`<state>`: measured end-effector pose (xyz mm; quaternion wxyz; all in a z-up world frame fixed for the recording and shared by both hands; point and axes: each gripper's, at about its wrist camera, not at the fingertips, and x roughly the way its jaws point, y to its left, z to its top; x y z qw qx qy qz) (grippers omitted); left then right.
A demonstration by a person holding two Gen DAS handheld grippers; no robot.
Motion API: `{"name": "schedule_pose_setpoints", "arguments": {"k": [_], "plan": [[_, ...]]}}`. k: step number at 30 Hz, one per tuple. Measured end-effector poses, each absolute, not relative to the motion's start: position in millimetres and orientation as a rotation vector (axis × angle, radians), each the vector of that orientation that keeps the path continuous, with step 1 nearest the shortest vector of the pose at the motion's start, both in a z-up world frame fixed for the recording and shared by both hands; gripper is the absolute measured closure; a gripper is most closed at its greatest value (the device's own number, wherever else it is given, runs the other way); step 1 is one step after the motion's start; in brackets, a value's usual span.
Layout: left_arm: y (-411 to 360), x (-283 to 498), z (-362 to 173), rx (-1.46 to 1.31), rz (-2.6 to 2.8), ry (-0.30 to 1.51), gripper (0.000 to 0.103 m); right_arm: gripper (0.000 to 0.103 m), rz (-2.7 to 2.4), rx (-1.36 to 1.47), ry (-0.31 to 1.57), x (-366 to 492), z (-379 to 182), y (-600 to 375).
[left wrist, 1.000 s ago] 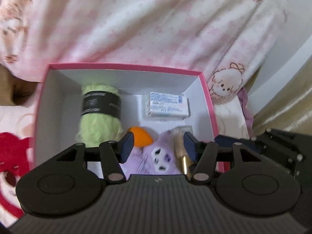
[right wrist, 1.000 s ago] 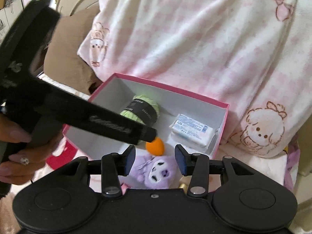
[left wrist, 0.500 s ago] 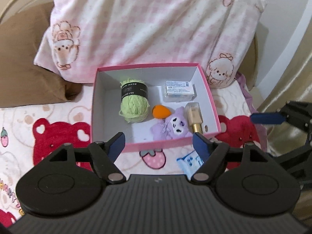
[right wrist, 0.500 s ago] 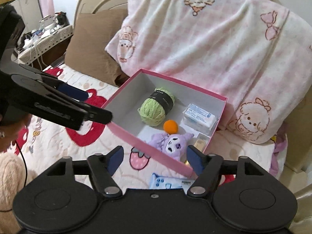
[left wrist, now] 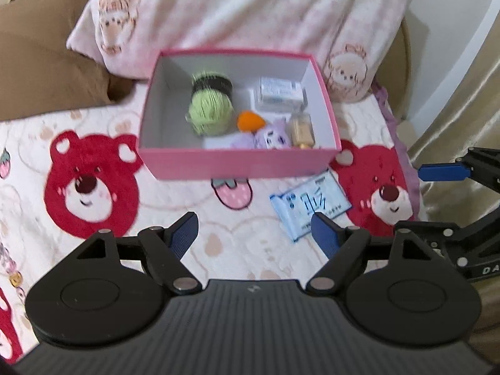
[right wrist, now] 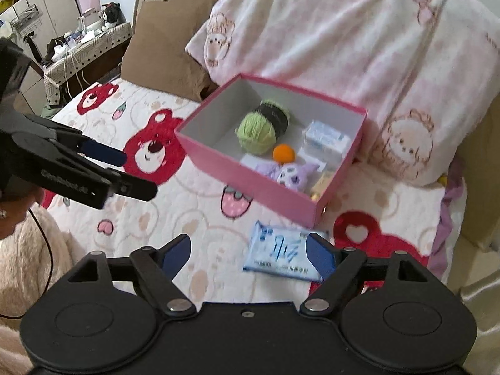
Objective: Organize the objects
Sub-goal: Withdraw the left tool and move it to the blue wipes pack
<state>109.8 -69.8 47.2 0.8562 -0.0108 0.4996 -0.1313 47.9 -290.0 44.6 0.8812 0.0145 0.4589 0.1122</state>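
- Blue tissue pack (right wrist: 282,254) lies flat on the bed, just outside the pink box (right wrist: 250,181) at its near right corner; the only item not boxed.
- Box holds green yarn (right wrist: 257,132), orange sponge (right wrist: 283,153), purple plush (right wrist: 292,175), white packet (right wrist: 326,139), small bottle (left wrist: 301,129).
- Right claw (right wrist: 248,253) spread, empty, over the pack.
- Left claw (left wrist: 254,229) spread, empty, near the box front.
- Step, as I read it: fetch the last item. Next: lower the right claw, pinch the pack by its edges, lift over the box wall.

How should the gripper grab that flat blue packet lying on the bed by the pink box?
The blue packet lies flat on the soft bedspread, just outside the pink box. Probably best to come straight down from above with the right gripper and pinch across its narrower width near the middle. It is thin, so the fingers must press into the bedding.
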Motion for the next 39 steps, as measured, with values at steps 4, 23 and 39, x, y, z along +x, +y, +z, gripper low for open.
{"name": "schedule_pose_setpoints", "arguments": {"k": [4, 23, 39], "plan": [[-82.0, 105.0, 17.8, -0.039, -0.292, 1.086, 0.024, 0.019, 0.237, 0.068, 0.978, 43.8, 23.3, -300.4], [-104.2, 128.8, -72.5, -0.113, -0.250, 1.027, 0.027, 0.019, 0.180, 0.101, 0.979, 75.1, -65.9, -329.9], [-126.9, 144.4, -118.7, -0.157, -0.257, 1.010, 0.034, 0.042, 0.114, 0.075, 0.924, 91.9, -111.1, -348.1]]}}
